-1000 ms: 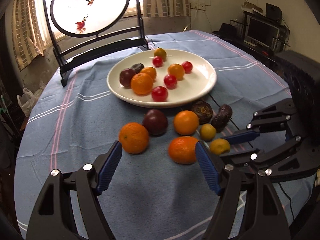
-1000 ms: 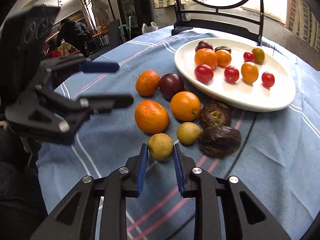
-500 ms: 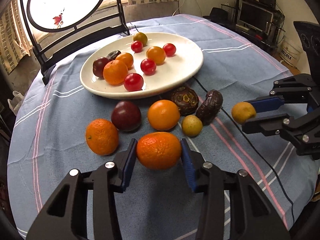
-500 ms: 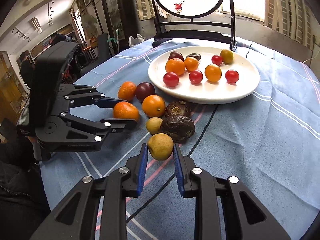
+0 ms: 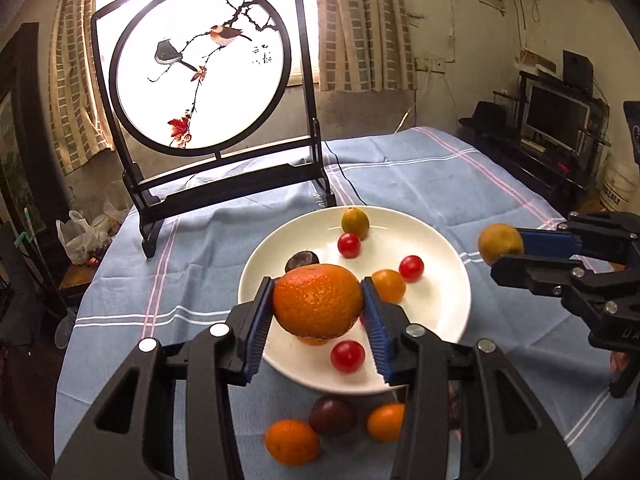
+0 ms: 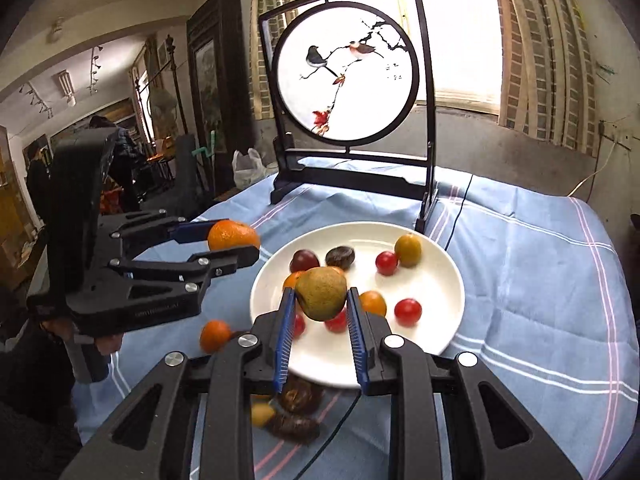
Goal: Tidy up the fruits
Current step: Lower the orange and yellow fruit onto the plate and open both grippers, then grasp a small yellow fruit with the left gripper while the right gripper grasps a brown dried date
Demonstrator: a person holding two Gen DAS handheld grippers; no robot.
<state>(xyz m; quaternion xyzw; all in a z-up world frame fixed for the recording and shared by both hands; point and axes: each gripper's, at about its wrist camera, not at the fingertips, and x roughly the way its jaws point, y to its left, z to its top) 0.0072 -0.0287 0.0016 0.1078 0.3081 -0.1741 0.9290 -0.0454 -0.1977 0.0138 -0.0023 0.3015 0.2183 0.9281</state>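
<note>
**Fruits carried toward the plate, one in each gripper**

Left wrist view: Your left gripper (image 5: 318, 312) was clamped on a large orange (image 5: 317, 301), held in the air over the near part of the white plate (image 5: 448, 316). The plate already carried cherry tomatoes, small oranges, a dark fruit and a yellow-green one. Three fruits lay on the blue tablecloth (image 5: 440, 176) just in front of the plate: a mandarin (image 5: 292, 442), a dark plum (image 5: 332, 416) and another small orange (image 5: 386, 422). At the right edge, your right gripper (image 5: 500, 246) pinched a small yellow fruit (image 5: 500, 243) above the cloth, beside the plate.

Right wrist view: Your right gripper's narrow jaws held that yellow-green fruit (image 6: 321, 293) in front of the plate's near half. Below, blurred, lay two wrinkled dark fruits (image 6: 298, 412) and a small yellow one (image 6: 262, 414) on the cloth. Your left gripper stood to the left with its orange, near the plate's rim.

Step in hand, as judged: transport of both fruits to the plate. The next move called for lowering each fruit onto a bare patch of plate, apart from the tomatoes, before you released the jaws, since round fruit would likely roll.
</note>
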